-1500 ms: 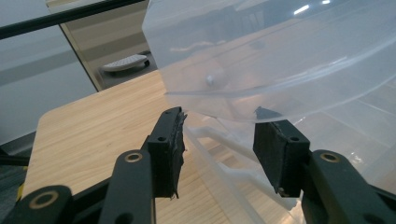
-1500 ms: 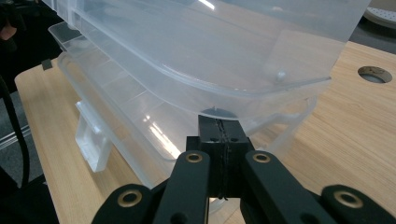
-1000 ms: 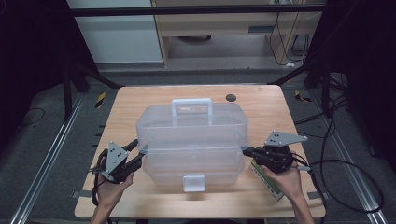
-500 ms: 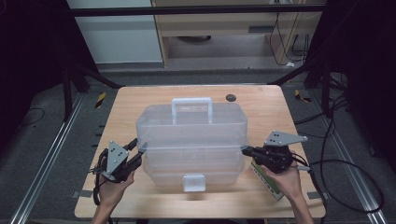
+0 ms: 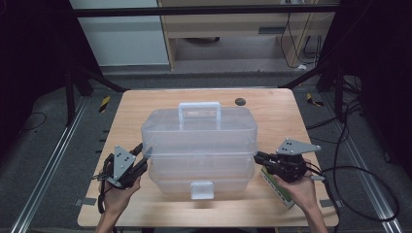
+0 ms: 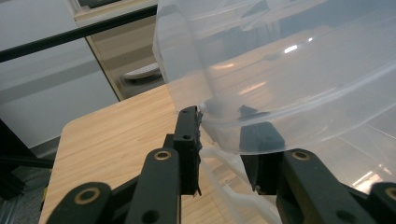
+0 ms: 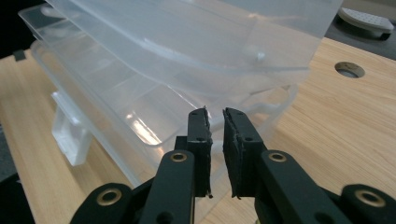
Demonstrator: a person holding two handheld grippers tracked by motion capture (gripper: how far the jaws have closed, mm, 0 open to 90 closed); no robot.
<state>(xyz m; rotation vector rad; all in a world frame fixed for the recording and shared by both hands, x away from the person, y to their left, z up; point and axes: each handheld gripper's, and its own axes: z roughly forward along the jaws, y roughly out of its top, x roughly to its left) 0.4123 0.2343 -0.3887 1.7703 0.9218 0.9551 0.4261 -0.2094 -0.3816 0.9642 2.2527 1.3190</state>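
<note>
box unmoved, grippers seemingly unshifted

Left hand rises from the desk's near edge, its left gripper angled toward the far right — jaws spread, one either side of a clear rim. Right hand near the right edge; right gripper points left — jaws almost closed, a thin gap between.

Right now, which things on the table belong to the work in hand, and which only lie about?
In the work:
clear plastic box
left gripper
right gripper

Lying about:
green-and-white packet under the right hand
round hole in the table
</note>
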